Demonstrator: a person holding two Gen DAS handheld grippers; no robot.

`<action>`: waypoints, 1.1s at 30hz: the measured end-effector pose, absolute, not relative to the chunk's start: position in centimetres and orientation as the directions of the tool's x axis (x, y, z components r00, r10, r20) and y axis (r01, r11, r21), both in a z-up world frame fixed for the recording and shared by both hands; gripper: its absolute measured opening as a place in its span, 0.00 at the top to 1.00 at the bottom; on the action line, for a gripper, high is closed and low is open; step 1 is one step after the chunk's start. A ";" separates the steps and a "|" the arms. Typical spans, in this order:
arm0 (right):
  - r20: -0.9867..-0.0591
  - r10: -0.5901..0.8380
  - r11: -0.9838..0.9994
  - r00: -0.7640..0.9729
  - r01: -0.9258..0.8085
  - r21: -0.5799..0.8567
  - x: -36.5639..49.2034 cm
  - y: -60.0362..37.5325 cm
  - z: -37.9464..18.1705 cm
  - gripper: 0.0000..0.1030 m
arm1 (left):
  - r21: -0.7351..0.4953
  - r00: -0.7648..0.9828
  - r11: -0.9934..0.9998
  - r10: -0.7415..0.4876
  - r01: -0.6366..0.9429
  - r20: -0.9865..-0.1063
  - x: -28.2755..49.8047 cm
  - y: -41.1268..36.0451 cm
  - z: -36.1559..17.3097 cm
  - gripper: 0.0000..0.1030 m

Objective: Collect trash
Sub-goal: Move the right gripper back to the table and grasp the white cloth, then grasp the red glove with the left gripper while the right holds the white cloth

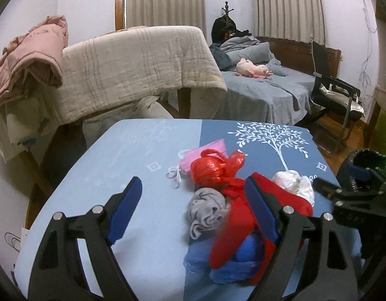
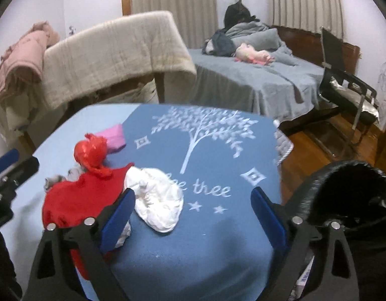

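We saw a bed [image 1: 263, 92] far right with grey covers, and a beige blanket [image 1: 132, 67] draped over a frame far left. Nearer stood the table [image 1: 97, 188], covered in a blue cloth printed with a white tree [image 2: 200, 128]. At the table's right edge a bin [image 2: 356, 200] lined with a black bag stood open. On the cloth the trash lay heaped toward the near side: a red bag [image 1: 243, 215] sprawled flat, its knotted red ball [image 1: 210, 170] at the far end; under the near end a blue bag [image 1: 233, 268]; to the right, touching the red, a white wad [image 2: 160, 200]; to the left a grey wad [image 1: 208, 210]; beyond the ball a pink mask [image 1: 205, 153]. Our left gripper [image 1: 193, 208] hung over the heap with jaws spread, the grey wad between them but not pinched. Our right gripper [image 2: 193, 213] also had jaws spread wide, the white wad just inside its left finger [image 2: 120, 215], nothing gripped.
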State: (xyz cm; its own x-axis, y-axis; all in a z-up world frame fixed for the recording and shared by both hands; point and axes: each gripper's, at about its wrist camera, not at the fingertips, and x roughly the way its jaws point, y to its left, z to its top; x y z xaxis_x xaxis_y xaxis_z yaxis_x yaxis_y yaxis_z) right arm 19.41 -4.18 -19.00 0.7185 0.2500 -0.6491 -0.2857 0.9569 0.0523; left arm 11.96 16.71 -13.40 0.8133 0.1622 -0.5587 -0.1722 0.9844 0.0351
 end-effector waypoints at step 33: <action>-0.702 0.343 0.928 0.624 -0.340 0.151 20.3 -4.4 -20.0 0.68 | -0.004 0.795 0.997 0.059 -0.077 -0.604 13.4 14.0 -14.8 0.34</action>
